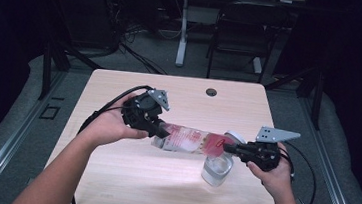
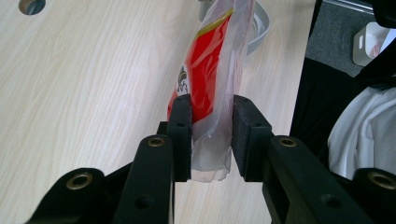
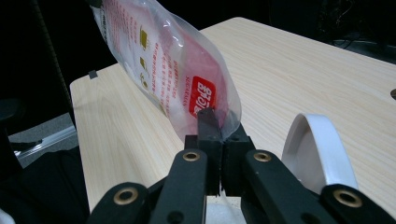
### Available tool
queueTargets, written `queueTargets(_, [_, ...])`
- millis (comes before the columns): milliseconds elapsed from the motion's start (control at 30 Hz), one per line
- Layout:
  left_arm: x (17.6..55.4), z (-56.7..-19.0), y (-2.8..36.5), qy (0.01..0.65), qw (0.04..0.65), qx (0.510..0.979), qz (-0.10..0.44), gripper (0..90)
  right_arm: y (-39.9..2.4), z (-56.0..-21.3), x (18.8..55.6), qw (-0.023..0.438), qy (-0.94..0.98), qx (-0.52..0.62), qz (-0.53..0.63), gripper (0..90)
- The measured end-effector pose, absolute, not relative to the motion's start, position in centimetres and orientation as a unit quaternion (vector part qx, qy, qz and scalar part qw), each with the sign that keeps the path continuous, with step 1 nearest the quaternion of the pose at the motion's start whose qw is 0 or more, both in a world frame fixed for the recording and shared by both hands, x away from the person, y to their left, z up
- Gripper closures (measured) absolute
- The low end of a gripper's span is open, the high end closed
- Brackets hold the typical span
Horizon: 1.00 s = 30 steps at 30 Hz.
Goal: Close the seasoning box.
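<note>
We've got the plastic pouch (image 1: 190,139) held off the table (image 1: 111,175) btwn both tongs, stretched roughly 9-to-3. Left gripper (image 1: 162,129) jaws nearly closed, pinching pouch's 9 o'clock end (image 2: 210,116). Right gripper (image 1: 226,147) jaws clamped tight on the 3 o'clock end (image 3: 187,70). Clear container (image 1: 216,170) sits just under the right end; white lid (image 3: 313,154) beside it at approx 1 o'clock.

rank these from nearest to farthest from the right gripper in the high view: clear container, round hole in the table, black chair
From the right gripper:
1. Clear container: on the table just below the fingers, toward the person.
2. Round hole: near the table's far edge, a little left of the gripper.
3. Black chair: on the floor beyond the table.
</note>
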<state>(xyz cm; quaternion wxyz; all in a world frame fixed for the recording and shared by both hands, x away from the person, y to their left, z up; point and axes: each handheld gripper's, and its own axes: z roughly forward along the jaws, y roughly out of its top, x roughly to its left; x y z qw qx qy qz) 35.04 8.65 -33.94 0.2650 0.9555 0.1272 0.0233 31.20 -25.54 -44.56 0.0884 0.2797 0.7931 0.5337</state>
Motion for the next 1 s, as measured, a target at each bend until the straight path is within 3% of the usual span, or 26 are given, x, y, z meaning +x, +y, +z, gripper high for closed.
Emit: queueTargets(1000, [34.97,-33.5,8.26,0.123,0.259,0.958,0.026,71.4,-25.61,-44.58,31.02,0.093,0.795,0.282,0.529,89.2])
